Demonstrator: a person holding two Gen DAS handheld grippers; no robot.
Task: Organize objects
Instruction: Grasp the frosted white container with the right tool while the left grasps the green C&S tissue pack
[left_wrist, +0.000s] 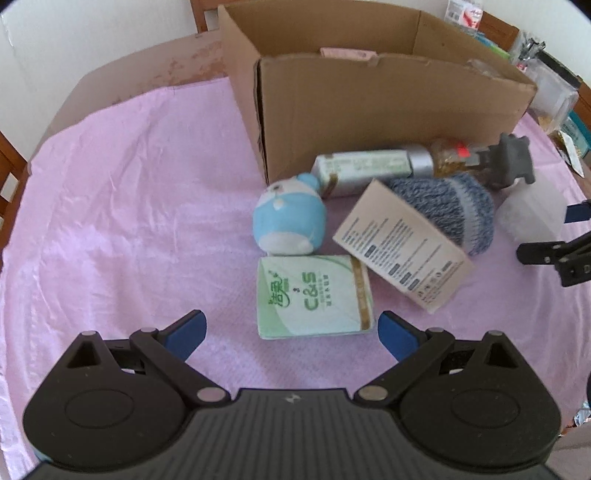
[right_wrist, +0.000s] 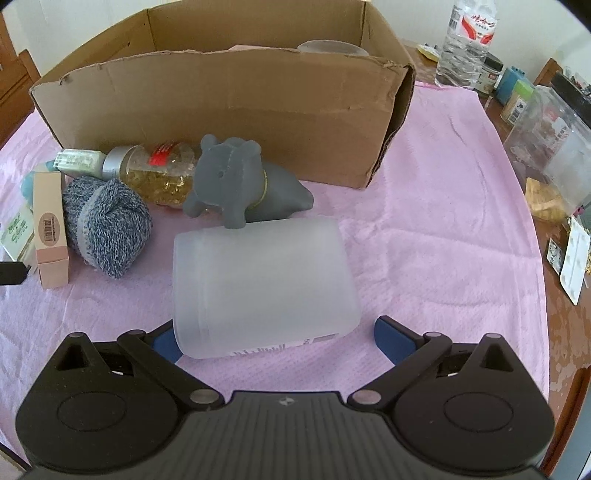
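My left gripper (left_wrist: 291, 334) is open just in front of a green tissue pack (left_wrist: 314, 297), which lies at its fingertips without being held. Behind the pack lie a blue plush toy (left_wrist: 290, 218), a beige box (left_wrist: 402, 245), a blue-grey knitted bundle (left_wrist: 448, 206) and a silver-capped tube (left_wrist: 365, 170). My right gripper (right_wrist: 275, 336) is open around the near end of a frosted plastic jar (right_wrist: 264, 280) lying on its side; its left pad touches the jar. A grey toy dog (right_wrist: 240, 181) and a bottle of yellow capsules (right_wrist: 162, 173) lie behind the jar. An open cardboard box (right_wrist: 236, 110) stands at the back.
A pink cloth (left_wrist: 122, 206) covers the table. At the right table edge stand a water bottle (right_wrist: 465, 40), clear plastic containers (right_wrist: 546, 144) and small packets (right_wrist: 574, 258). Wooden chair parts (left_wrist: 9, 173) show at the left. My right gripper's fingers (left_wrist: 554, 254) reach into the left wrist view.
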